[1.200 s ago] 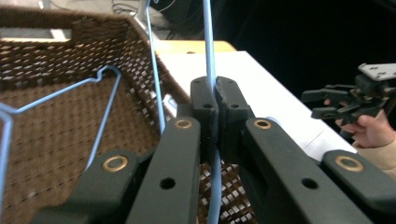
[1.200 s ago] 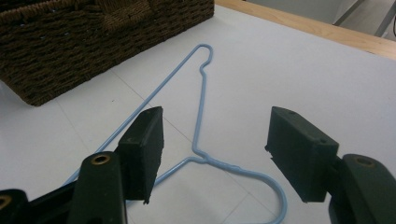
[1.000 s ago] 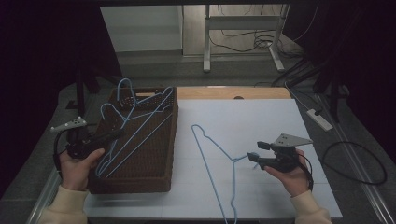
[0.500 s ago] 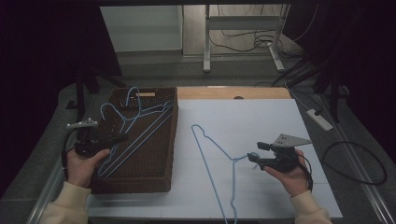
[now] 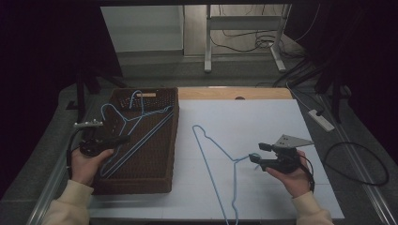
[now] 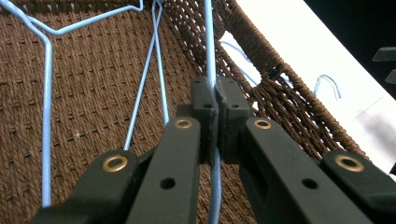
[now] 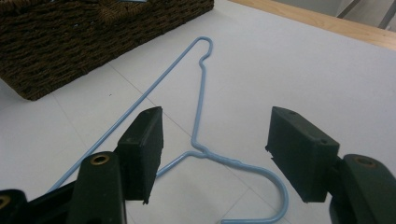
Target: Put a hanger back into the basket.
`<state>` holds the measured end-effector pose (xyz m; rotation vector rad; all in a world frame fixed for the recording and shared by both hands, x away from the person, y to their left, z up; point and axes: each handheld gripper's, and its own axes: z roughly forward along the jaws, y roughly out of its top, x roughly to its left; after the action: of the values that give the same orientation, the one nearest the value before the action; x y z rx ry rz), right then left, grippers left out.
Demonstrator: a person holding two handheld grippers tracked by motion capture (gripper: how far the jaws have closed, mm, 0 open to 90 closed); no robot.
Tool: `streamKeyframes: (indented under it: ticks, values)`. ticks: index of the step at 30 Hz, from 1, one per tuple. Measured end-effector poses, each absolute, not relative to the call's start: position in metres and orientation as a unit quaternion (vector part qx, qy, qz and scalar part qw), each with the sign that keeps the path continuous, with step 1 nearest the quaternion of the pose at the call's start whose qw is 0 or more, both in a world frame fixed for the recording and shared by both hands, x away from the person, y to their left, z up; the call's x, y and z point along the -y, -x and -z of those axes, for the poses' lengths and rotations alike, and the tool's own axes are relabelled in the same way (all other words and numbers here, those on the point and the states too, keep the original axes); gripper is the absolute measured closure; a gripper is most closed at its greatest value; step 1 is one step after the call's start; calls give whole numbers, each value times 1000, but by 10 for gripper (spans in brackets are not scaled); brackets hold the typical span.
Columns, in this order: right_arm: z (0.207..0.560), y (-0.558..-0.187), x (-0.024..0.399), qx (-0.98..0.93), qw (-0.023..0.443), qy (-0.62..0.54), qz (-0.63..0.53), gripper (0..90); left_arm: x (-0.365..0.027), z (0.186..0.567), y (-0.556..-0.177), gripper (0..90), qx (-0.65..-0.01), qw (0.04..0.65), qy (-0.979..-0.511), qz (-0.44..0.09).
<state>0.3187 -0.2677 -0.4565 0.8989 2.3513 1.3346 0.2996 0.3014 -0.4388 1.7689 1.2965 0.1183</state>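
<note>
Hangers of thin blue wire are the work here, and they sit in two places. The left gripper [image 6: 215, 100] has its jaws pressed tight together on the wire of one hanger [image 6: 209, 42], low over the woven floor of the brown basket [image 5: 159, 154]; in the high view this left gripper [image 5: 124, 139] reaches in from the basket's left side. A grip on one straight stretch of wire, not on a corner, probably keeps the hanger from swinging much. More blue wires lie in the basket beside it, and I judge them to be a second hanger [image 6: 46, 107], though the crossing lines make it difficult to count. The other hanger [image 5: 211, 154] lies flat on the white table [image 5: 263, 117], just right of the basket, with its hook toward the person. The right gripper [image 7: 215, 154] hovers over that hook with its jaws wide apart and nothing between the pads, so it holds nothing yet; the twisted neck of the wire [image 7: 198, 149] lies just under the gap. This pose seems chosen so the jaws can come down around the neck, where the wire is doubled and easier to pinch. The right hand [image 5: 293, 176] rests near the table's front edge.
</note>
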Motion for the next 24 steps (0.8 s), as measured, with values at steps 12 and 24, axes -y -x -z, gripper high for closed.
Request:
streamKeyframes:
  ticks: [12, 24]
  values:
    - [457, -319, 267, -818, 144, -312, -461, 370, -300, 448, -314, 869, -547, 380, -744, -61]
    - [459, -319, 266, -821, 139, -312, -457, 368, -297, 453, -318, 866, -564, 303, -761, -99]
